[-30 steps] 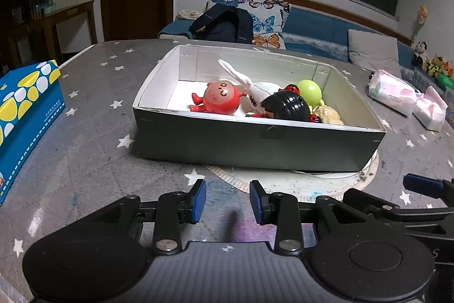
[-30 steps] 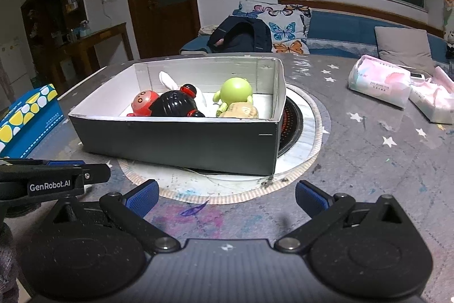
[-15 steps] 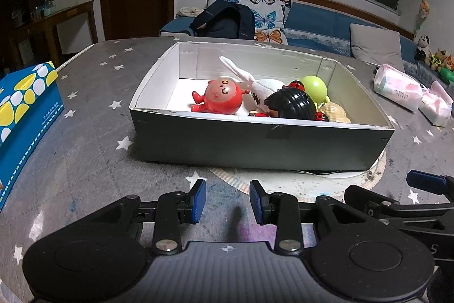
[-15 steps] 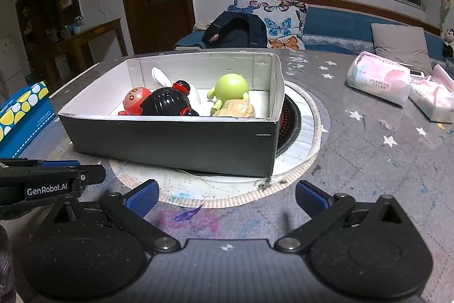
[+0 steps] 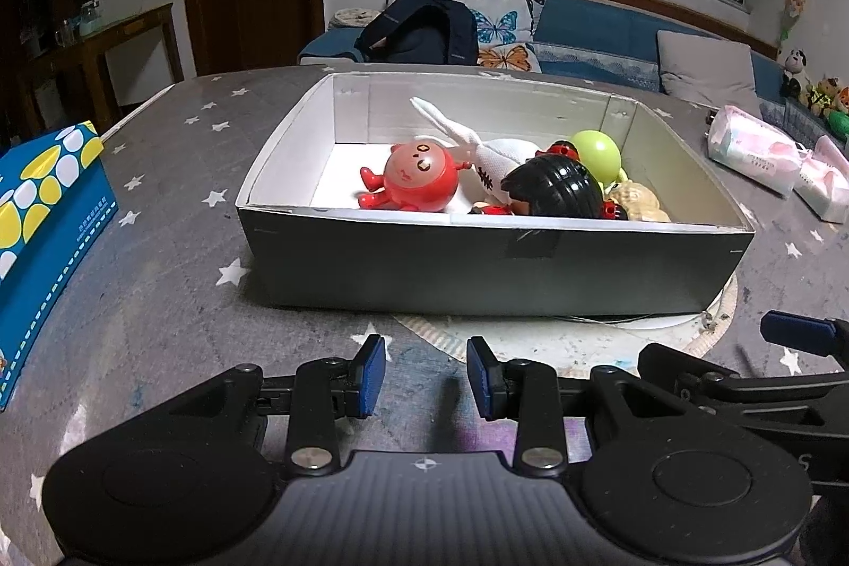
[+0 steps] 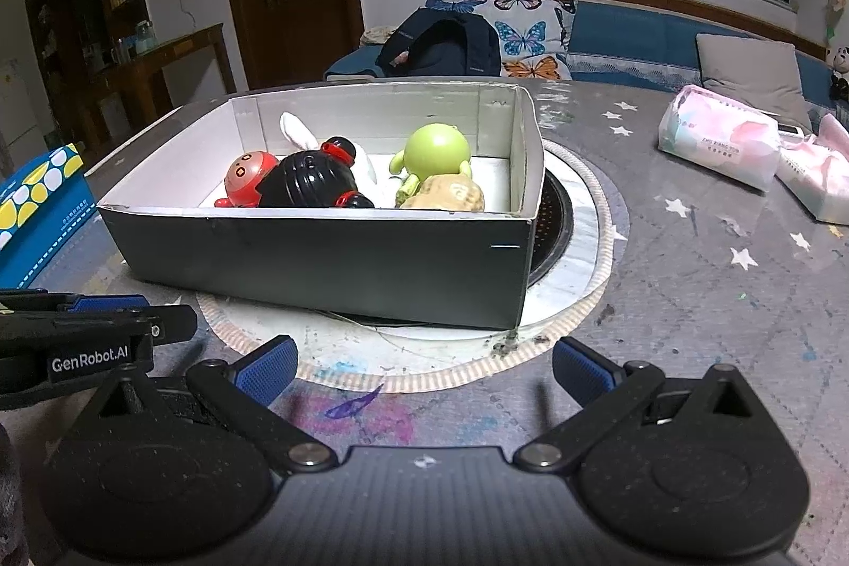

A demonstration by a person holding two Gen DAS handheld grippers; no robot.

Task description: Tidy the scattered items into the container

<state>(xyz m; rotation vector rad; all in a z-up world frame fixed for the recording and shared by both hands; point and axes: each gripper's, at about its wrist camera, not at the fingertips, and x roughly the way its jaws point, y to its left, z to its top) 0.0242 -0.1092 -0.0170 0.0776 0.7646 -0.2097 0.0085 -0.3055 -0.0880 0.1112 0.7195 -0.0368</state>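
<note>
Nearest, both tools hang just short of the box [image 5: 493, 269], over the starred surface [image 5: 159, 301]. The left tool [image 5: 426, 375] has its jaws partly spread with nothing between them; the right tool [image 6: 424, 367] stands spread wide, also bare.

Judging by this, the gathering step looks finished: no loose toy shows on the surface around the box. Next comes a check of the surface for anything missed, else a withdrawal.

Inside the box, dark outside and white within, the red toy [image 5: 419, 179] lies at the left, the black toy [image 5: 552, 192] beside it, a white plush [image 5: 477, 141] behind them, and the green toy [image 6: 438, 152] and tan toy [image 6: 451, 194] toward the right wall. Right of the box, well apart, lie tissue packs [image 6: 716, 141]; left of it stands a blue carton [image 5: 48, 205].
</note>
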